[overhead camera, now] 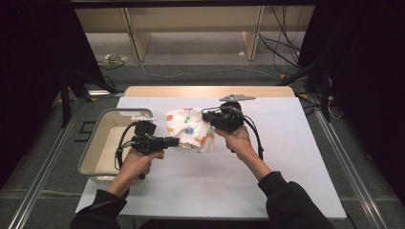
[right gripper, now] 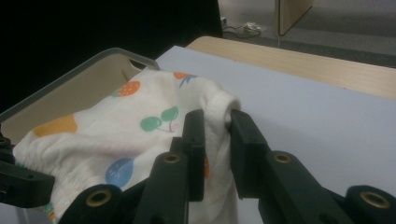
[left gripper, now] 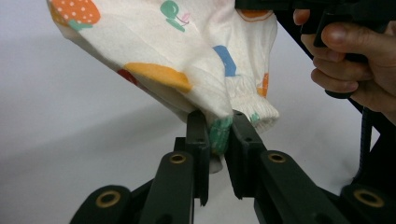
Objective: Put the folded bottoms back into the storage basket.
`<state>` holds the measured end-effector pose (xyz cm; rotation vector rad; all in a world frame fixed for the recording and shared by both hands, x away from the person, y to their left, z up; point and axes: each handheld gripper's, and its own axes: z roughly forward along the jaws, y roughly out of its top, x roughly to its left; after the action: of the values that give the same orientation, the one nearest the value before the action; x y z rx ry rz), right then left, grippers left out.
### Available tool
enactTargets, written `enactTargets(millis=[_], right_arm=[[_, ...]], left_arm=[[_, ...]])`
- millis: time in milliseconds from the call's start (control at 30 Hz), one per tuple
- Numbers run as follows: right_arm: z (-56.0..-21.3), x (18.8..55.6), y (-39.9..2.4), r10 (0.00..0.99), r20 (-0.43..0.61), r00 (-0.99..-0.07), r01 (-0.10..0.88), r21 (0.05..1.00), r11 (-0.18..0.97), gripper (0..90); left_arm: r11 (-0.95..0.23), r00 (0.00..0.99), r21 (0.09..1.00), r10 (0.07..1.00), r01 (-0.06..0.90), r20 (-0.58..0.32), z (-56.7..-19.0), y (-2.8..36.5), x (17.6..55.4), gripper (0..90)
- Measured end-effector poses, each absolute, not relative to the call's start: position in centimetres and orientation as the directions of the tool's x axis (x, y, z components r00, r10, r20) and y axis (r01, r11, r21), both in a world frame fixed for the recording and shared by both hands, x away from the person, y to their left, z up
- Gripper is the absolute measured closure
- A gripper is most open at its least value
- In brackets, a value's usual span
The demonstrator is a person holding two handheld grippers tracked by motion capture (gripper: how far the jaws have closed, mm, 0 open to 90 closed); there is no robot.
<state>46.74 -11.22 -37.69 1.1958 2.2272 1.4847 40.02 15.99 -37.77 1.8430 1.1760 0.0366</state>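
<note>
The cream, fruit-printed cotton garment hung stretched between both claws, left claw and right claw each clamped on an edge, beside the beige plastic tub at left.

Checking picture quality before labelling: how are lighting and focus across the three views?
High view: table brightly lit, surroundings black. Left gripper view: garment sharp, soft shadow beneath it. Right gripper view: dimmer, grainy; tray slightly soft.
</note>
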Motion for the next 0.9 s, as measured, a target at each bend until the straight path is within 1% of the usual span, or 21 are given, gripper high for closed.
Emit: enactTargets(millis=[300, 533, 633, 900], right_arm=[[-37.0, 47.1, -9.3, 0.706, 0.256, -0.66, 0.503, 0.849, 0.161, 77.9], [-36.4, 47.2, -8.1, 0.703, 0.248, -0.667, 0.495, 0.852, 0.169, 77.9], [-36.3, 47.4, -7.8, 0.701, 0.259, -0.664, 0.499, 0.852, 0.158, 77.9], [-36.3, 47.7, -6.4, 0.692, 0.272, -0.669, 0.506, 0.848, 0.156, 77.9]], left_arm=[[-0.097, 0.526, 0.719, 0.749, 0.688, -0.403, -37.0, 17.9, 39.7, 80.3], [-0.069, 0.512, 0.727, 0.755, 0.684, -0.41, -36.7, 19.2, 39.5, 80.3], [-0.074, 0.513, 0.735, 0.764, 0.674, -0.392, -36.4, 19.6, 39.4, 80.3], [-0.05, 0.49, 0.733, 0.775, 0.678, -0.4, -36.2, 21.1, 39.4, 80.3]])
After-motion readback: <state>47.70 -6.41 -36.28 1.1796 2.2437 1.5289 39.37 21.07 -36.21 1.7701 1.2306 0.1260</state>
